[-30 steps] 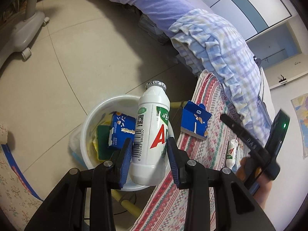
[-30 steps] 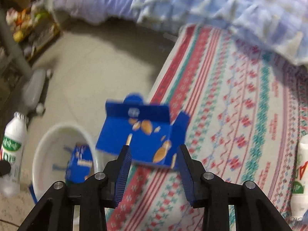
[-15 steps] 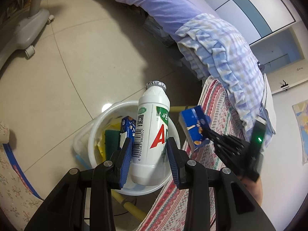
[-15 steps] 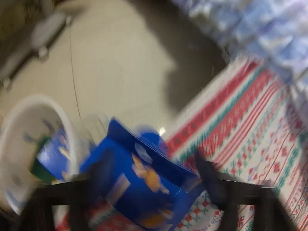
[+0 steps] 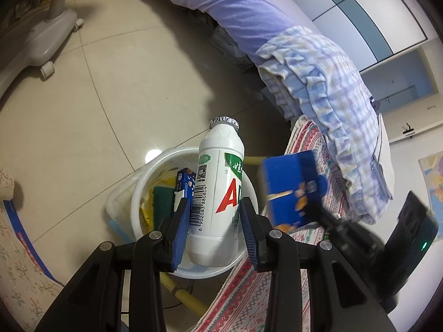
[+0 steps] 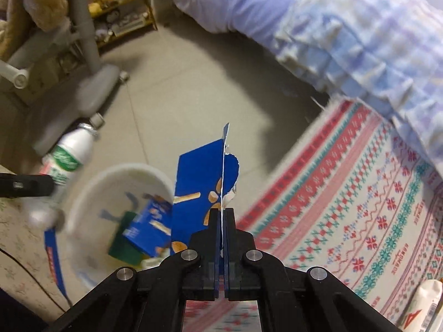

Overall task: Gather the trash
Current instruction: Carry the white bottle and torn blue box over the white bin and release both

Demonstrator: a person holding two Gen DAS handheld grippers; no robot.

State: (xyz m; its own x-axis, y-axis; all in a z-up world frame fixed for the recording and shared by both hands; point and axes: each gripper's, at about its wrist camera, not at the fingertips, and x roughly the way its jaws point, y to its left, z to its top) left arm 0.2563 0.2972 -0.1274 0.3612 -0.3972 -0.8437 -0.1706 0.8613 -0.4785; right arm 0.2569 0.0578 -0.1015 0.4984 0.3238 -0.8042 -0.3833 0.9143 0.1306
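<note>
My left gripper (image 5: 214, 215) is shut on a white AD bottle (image 5: 218, 193) with a foil cap, held above a white bin (image 5: 144, 191). The bin holds a blue carton (image 5: 185, 185) and a green sponge (image 5: 162, 199). My right gripper (image 6: 221, 215) is shut on the flap of a torn blue snack box (image 6: 199, 179), held beside the bin's rim (image 6: 110, 171). In the left wrist view the blue box (image 5: 290, 188) hangs just right of the bin. In the right wrist view the bottle (image 6: 66, 160) is at the left.
A patterned red and teal rug (image 6: 360, 199) lies to the right, with another small white bottle (image 6: 420, 304) on it. A bed with purple and checked bedding (image 5: 304, 63) is behind. A grey wheeled stand base (image 5: 41, 44) sits on the tiled floor.
My right gripper has lifted the blue box off the rug and swung it left to the bin's edge. My left gripper still holds the bottle over the bin.
</note>
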